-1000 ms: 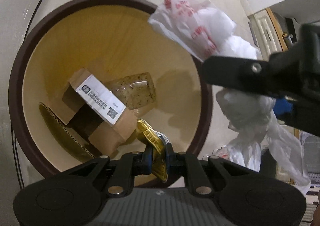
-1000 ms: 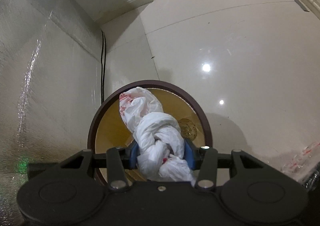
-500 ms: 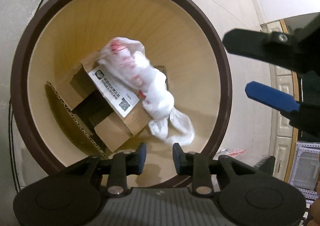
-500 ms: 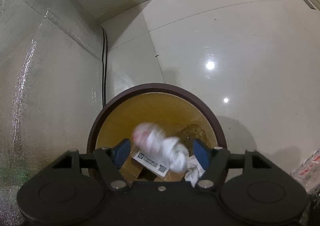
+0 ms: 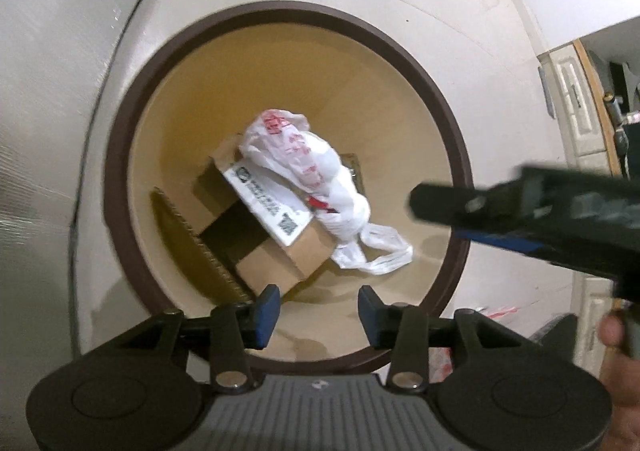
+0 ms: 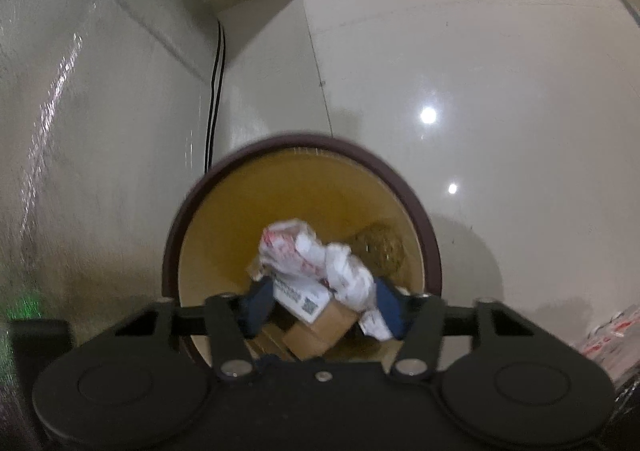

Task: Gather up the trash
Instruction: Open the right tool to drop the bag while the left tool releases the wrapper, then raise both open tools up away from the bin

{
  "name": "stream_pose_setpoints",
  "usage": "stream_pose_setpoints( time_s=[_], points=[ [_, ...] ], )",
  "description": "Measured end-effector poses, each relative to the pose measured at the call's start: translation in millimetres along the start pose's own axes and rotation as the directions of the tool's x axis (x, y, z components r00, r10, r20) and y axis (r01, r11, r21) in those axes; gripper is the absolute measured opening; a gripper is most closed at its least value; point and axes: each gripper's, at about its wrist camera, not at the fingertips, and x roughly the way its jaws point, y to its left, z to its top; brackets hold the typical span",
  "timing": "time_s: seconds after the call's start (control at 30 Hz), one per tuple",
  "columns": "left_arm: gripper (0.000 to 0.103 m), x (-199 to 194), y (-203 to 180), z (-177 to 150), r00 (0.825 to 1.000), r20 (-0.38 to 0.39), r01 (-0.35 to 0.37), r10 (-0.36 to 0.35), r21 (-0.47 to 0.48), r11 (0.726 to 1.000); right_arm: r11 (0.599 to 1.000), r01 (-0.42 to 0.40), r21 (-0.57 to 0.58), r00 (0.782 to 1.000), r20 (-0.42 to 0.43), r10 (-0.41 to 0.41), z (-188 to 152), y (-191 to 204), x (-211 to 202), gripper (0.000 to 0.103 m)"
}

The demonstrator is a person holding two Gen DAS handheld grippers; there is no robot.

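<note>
Now that the white plastic bag (image 5: 308, 171) has dropped out of the right gripper (image 6: 322, 307), it lies at the bottom of the round trash bin (image 5: 120, 155). A second ago that gripper was clamped on the knotted bag above the bin, and the left gripper (image 5: 314, 311) pinched a small gold wrapper. Both sets of jaws now stand wide apart with nothing in them, so both bits of trash look thrown away. The gold wrapper cannot be seen any more; it is likely hidden under the other things.

The bin is the biggest thing here, with a dark brown rim and a yellow inside. It stands on a shiny pale tiled floor (image 6: 460, 51), close to a silver wall (image 6: 80, 131). A black cable (image 6: 216, 67) runs down along that wall. Ceiling lights shine back off the tiles.

Inside the bin, a brown cardboard box (image 5: 256, 235) with a white label (image 5: 272, 207) sits in the middle. The bag rests on top of the box and touches it, its loose handles trailing off to one side. A clear speckled cup (image 6: 380, 247) peeks out behind the bag in the right view.

Beside the bin, some red and white scraps (image 6: 608, 331) lie on the floor, blurry and hard to name. They may be more trash to pick up next.
</note>
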Motion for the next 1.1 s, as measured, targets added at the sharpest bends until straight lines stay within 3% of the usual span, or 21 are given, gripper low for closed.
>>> stream_pose_setpoints(
  time_s=[0.17, 0.37, 0.43, 0.6, 0.63, 0.67, 0.7, 0.9, 1.1],
  points=[
    [0.045, -5.8, 1.3, -3.2, 0.999, 0.000, -0.044, 0.044, 0.035, 0.998, 0.998, 0.027, -0.064, 0.998, -0.060, -0.031, -3.8, -1.3, 35.5, 0.045],
    [0.045, -8.0, 8.1, -2.0, 1.000, 0.003, -0.028, 0.028, 0.021, 0.999, 0.995, 0.051, -0.082, 0.996, -0.075, -0.057, 1.3, 1.2, 73.0, 0.045],
    [0.045, -8.0, 9.3, -1.4, 1.000, 0.000, -0.021, 0.021, 0.017, 1.000, 0.980, 0.124, -0.156, 0.991, -0.025, -0.130, 0.7, 11.0, 81.4, 0.044],
    [0.045, -8.4, 11.7, 0.2, 1.000, 0.002, -0.024, 0.024, 0.003, 1.000, 0.927, 0.244, -0.287, 0.970, 0.046, -0.241, 1.6, 30.9, 98.1, 0.056],
    [0.045, -8.5, 12.1, 0.7, 1.000, 0.002, -0.023, 0.023, 0.000, 1.000, 0.913, 0.264, -0.310, 0.964, 0.048, -0.262, 1.5, 33.2, 100.7, 0.050],
    [0.045, -8.9, 11.8, 1.0, 1.000, 0.003, -0.023, 0.023, 0.000, 1.000, 0.919, 0.235, -0.317, 0.971, 0.029, -0.238, 2.4, 32.8, 102.5, 0.017],
    [0.045, -9.3, 11.5, 1.0, 1.000, 0.005, -0.021, 0.021, 0.000, 1.000, 0.943, 0.183, -0.279, 0.981, -0.008, -0.193, 4.6, 28.5, 103.3, 0.009],
    [0.045, -11.8, 8.0, -0.4, 1.000, 0.009, -0.019, 0.019, 0.007, 1.000, 0.971, 0.151, -0.184, 0.989, 0.034, -0.147, 13.1, 14.2, 96.2, 0.000],
    [0.045, -15.1, 5.3, -2.5, 0.999, 0.029, -0.020, 0.019, 0.016, 1.000, 0.988, 0.104, -0.111, 0.981, 0.173, -0.084, 23.0, 9.0, 72.0, 0.000]
  ],
)
